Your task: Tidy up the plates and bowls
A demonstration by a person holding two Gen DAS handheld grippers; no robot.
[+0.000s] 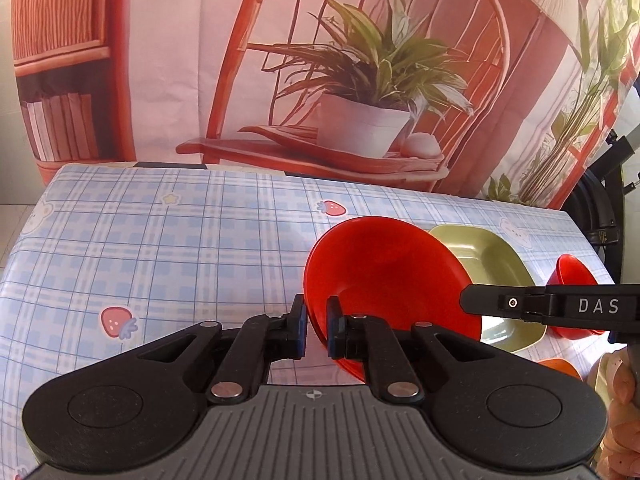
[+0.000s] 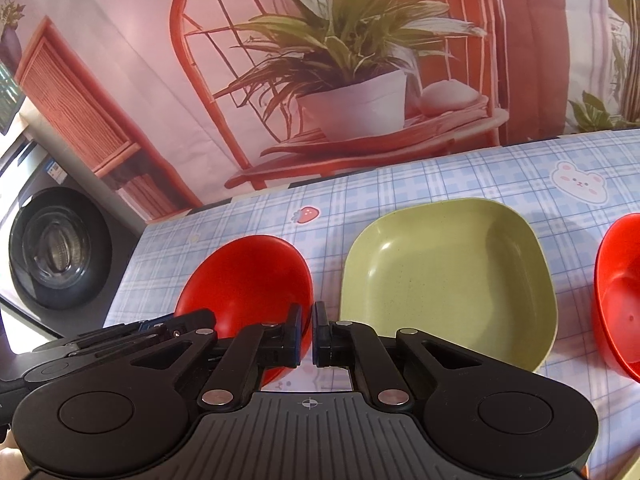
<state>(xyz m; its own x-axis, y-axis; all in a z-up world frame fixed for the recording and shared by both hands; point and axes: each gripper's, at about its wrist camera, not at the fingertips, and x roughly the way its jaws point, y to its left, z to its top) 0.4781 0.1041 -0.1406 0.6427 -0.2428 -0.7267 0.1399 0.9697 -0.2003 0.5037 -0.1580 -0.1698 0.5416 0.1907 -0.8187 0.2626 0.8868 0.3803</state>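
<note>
Left claw [image 1: 317,322] clenched on tilted red bowl [image 1: 384,272] rim, opening facing away; right claw [image 2: 307,330] clenched, empty (green dish [image 2: 448,280] beside, second red bowl [image 2: 620,300] beyond) on checked worktop [image 1: 180,248].

I count two red bowls [image 2: 248,280] [image 2: 618,300], one green square plate [image 2: 448,280] and my two grippers [image 1: 316,320] [image 2: 306,328].

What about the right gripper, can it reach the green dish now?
Probably yes: the green dish lies empty just beside the right gripper, nothing between, though its shut jaws must open first.
</note>
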